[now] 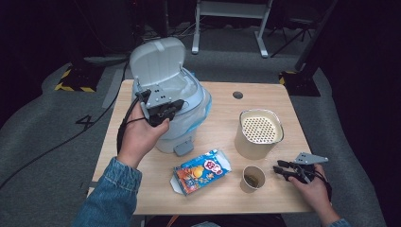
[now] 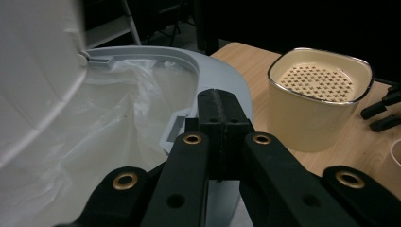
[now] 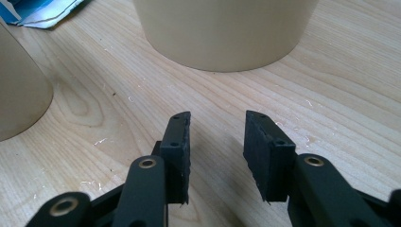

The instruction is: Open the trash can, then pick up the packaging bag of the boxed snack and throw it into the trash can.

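My right tool (image 1: 280, 170): lower right of the frame, low over the tabletop (image 1: 222, 191), jaws parted, nothing between them.
Paper cup (image 1: 252, 178): just left of that tool, upright.
Snack box (image 1: 201, 171): lower centre, lying flat.
Beige container (image 1: 258, 134): right of centre, perforated insert inside.
My left tool (image 1: 171, 108): clenched empty, over the bin's rim.
White bin (image 1: 189, 120): upper left, lid (image 1: 156, 59) raised, liner bag (image 2: 118, 118) inside.

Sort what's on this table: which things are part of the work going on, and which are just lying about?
In the job:
- left gripper, shut, over the bin
- white bin, lid up, bag-lined
- right gripper, open, nothing between its jaws

Probably lying about:
- snack packet
- paper cup, close to the right gripper
- cream container with holed top
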Motion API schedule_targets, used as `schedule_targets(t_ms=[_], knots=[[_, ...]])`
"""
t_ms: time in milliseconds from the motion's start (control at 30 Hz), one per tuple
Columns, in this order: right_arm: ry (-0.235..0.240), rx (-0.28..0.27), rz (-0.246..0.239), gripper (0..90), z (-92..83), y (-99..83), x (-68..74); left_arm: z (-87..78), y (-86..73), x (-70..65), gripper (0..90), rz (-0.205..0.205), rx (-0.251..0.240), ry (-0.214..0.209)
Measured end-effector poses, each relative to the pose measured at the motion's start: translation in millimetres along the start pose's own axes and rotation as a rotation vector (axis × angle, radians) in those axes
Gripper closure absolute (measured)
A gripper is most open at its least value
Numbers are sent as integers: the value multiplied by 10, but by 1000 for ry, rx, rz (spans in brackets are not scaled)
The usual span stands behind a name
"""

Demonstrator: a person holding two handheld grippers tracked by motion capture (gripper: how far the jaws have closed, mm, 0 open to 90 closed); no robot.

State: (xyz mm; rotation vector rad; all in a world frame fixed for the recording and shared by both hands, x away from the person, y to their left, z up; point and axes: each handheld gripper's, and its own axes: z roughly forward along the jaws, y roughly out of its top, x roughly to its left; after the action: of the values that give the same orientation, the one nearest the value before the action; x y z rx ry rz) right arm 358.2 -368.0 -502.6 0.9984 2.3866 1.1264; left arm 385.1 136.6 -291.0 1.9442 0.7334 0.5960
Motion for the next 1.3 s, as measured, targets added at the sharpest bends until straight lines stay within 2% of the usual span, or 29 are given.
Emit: schedule_targets(t_ms=[133, 200, 233, 267, 300, 400, 467, 633, 933, 1067, 1300], knots=[[1, 0, 1, 620, 0, 0, -1, 8, -5, -9, 900, -3, -14, -14], [1, 0, 1, 620, 0, 0, -1, 8, -9, -4, 892, -28, -17, -42], [1, 0, 1, 620, 0, 0, -1, 15, -13, -9, 842, -48, -31, -69], [1, 1, 1, 619, 0, 1, -2, 14, -16, -22, 766, -49, -38, -73], [0, 0, 0, 612, 4, 4, -5, 6, -16, -33, 709, -45, -38, -71], [0, 2, -2, 592, 12, 11, 0, -37, -13, -75, 660, -29, -41, -103], [-4, 2, -5, 582, 17, 15, 7, -82, -15, -113, 620, -10, -51, -108], [-2, 7, -10, 483, 28, 22, 11, -223, -77, -175, 560, 12, -56, -162], [18, 20, -17, 438, 30, 36, 38, -471, -339, -168, 507, 13, -45, -158], [34, 31, -19, 446, 22, 55, 52, -503, -435, -161, 494, 10, -28, -161], [61, 26, -28, 462, -47, 139, 92, -523, -721, -129, 455, -13, 2, -149]])
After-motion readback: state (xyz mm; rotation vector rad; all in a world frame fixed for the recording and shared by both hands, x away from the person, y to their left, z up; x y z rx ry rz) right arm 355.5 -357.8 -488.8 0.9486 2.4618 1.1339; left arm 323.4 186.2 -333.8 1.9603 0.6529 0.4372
